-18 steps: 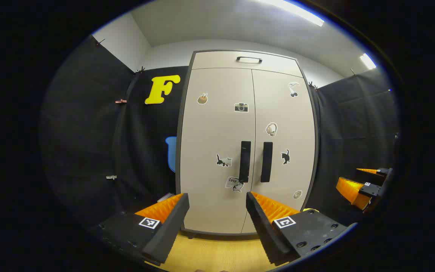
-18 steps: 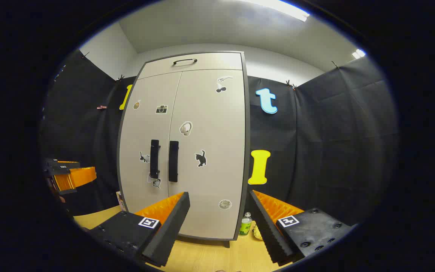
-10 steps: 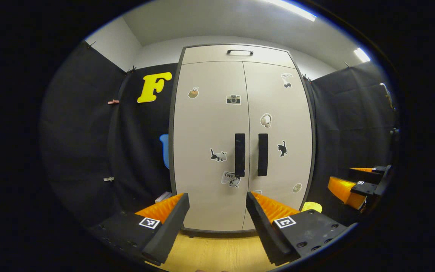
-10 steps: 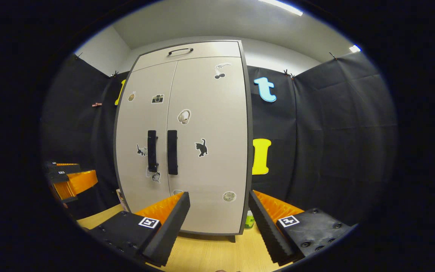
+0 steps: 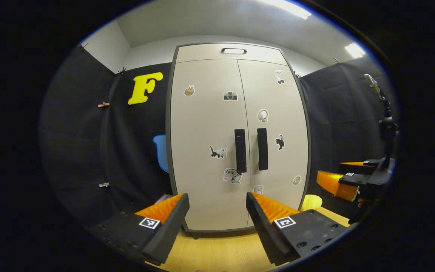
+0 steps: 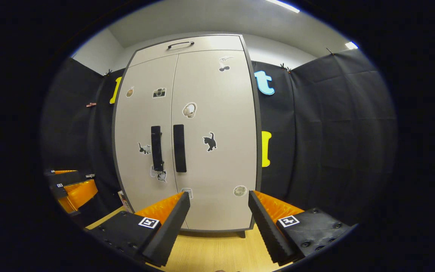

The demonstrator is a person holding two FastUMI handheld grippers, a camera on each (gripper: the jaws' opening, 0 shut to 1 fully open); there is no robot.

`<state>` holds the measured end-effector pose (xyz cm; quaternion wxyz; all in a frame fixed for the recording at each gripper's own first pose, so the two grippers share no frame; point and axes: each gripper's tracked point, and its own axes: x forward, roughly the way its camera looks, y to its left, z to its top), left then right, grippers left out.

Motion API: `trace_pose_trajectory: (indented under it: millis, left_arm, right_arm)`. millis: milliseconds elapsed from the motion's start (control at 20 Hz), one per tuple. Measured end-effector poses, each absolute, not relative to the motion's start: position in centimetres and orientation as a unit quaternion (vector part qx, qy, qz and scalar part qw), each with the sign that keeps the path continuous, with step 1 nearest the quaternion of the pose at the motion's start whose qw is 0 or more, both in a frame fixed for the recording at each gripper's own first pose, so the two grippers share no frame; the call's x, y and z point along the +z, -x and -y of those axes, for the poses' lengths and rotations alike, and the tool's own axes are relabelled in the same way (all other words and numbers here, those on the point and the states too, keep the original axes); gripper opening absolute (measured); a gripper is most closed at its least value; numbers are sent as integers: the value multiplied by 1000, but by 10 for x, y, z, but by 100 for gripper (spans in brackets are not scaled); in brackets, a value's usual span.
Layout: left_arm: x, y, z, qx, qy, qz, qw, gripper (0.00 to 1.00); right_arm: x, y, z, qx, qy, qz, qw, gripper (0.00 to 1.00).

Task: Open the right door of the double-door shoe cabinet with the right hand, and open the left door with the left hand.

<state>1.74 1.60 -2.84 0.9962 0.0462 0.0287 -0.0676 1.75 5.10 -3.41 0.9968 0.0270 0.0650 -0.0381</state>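
Both doors of the tall beige double-door shoe cabinet are sitting closed, so neither pull has begun. The left gripper and the right gripper are each hanging wide open and empty, probably readied to slip over the two black vertical bar handles. The left door's handle and the right door's handle are standing side by side at the centre seam, well ahead of and above both sets of fingers.

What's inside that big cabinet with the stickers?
Nothing inside can be seen: both doors of the cabinet are closed, the left door and right door meeting at the two dark handles. Only stickers on the fronts show.
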Motion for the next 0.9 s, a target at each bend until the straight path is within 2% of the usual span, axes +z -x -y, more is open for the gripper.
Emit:
trace_pose_trajectory:
  millis: [400, 900]
  left_arm:
    - [-33, -21, -29, -63, -30, -35, 997, 94]
    - [-35, -21, -40, -58, -9, -33, 998, 94]
  right_arm:
    - [-26, -35, -65, -33, -17, -69, 997, 98]
    - [-1, -106, -89, -27, -31, -88, 995, 98]
